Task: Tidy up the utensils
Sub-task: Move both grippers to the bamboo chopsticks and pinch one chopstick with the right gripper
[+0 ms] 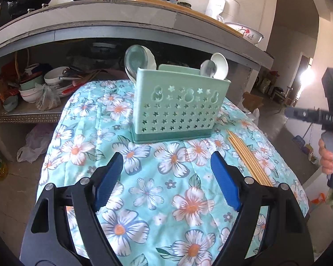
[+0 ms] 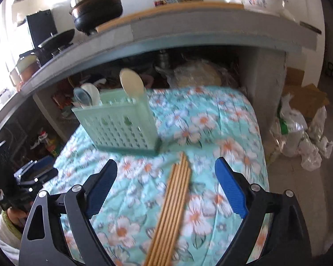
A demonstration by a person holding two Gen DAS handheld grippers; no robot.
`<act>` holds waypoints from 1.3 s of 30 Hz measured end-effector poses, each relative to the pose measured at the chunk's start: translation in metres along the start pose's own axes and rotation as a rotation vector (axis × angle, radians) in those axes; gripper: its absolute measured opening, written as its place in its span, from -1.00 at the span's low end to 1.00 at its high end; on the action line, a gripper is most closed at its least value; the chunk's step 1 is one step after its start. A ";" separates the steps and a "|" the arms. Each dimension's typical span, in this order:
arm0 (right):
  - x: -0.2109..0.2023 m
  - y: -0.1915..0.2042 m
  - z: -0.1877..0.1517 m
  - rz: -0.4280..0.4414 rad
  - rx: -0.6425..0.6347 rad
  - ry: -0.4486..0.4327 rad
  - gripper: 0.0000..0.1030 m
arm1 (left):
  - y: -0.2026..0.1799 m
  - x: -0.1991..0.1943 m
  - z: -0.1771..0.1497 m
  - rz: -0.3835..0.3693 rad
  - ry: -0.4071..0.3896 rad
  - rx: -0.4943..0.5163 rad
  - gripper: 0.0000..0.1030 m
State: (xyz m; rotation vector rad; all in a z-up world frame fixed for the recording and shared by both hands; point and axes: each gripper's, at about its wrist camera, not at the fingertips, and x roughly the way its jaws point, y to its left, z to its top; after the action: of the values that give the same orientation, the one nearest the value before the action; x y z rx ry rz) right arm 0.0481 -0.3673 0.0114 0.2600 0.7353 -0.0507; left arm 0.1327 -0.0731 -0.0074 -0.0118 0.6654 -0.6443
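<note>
A mint-green perforated utensil holder (image 1: 179,106) stands on the floral cloth (image 1: 144,177), with several spoons (image 1: 139,59) sticking up from it. A bundle of wooden chopsticks (image 1: 248,157) lies on the cloth to its right. My left gripper (image 1: 166,161) hovers open above the cloth in front of the holder, nothing between its fingers. In the right wrist view the holder (image 2: 119,124) stands at the left with a pale spoon (image 2: 132,84) in it. My right gripper (image 2: 166,170) is open over the chopsticks (image 2: 173,204), which lie between its fingers without touching the pads.
A grey concrete counter (image 1: 122,20) overhangs behind, carrying pots, bottles and a flowered bowl (image 1: 244,31). Bowls and bags crowd the shelf (image 1: 33,115) beneath it. Plastic bags (image 2: 299,137) and a cardboard box lie on the floor at the right. The cloth's edges drop off on both sides.
</note>
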 end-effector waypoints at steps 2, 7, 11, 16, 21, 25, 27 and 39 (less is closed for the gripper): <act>0.011 -0.015 -0.026 0.002 0.069 0.073 0.69 | -0.012 0.008 -0.006 -0.025 0.040 -0.002 0.50; 0.029 -0.046 -0.079 0.054 0.239 0.188 0.25 | -0.046 0.028 -0.021 -0.133 0.128 0.022 0.50; 0.033 -0.056 -0.097 0.127 0.295 0.221 -0.15 | -0.071 0.045 -0.025 -0.258 0.193 0.015 0.40; 0.039 -0.056 -0.097 0.178 0.281 0.237 -0.39 | -0.095 0.074 -0.027 -0.376 0.293 -0.018 0.01; 0.049 -0.059 -0.093 0.221 0.282 0.259 -0.52 | -0.115 0.105 -0.030 -0.451 0.377 -0.051 -0.34; 0.058 -0.066 -0.094 0.265 0.304 0.276 -0.58 | -0.120 0.127 -0.034 -0.506 0.437 -0.114 -0.54; 0.062 -0.070 -0.095 0.288 0.320 0.283 -0.61 | -0.121 0.138 -0.038 -0.520 0.468 -0.142 -0.60; 0.078 -0.084 -0.101 0.406 0.408 0.299 -0.79 | -0.110 0.172 -0.050 -0.568 0.552 -0.291 -0.81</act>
State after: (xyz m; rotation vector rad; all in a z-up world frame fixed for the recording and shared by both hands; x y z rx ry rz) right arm 0.0281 -0.4197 -0.1312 0.8157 0.9544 0.2311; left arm 0.1462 -0.2491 -0.1228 -0.3112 1.3086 -1.1079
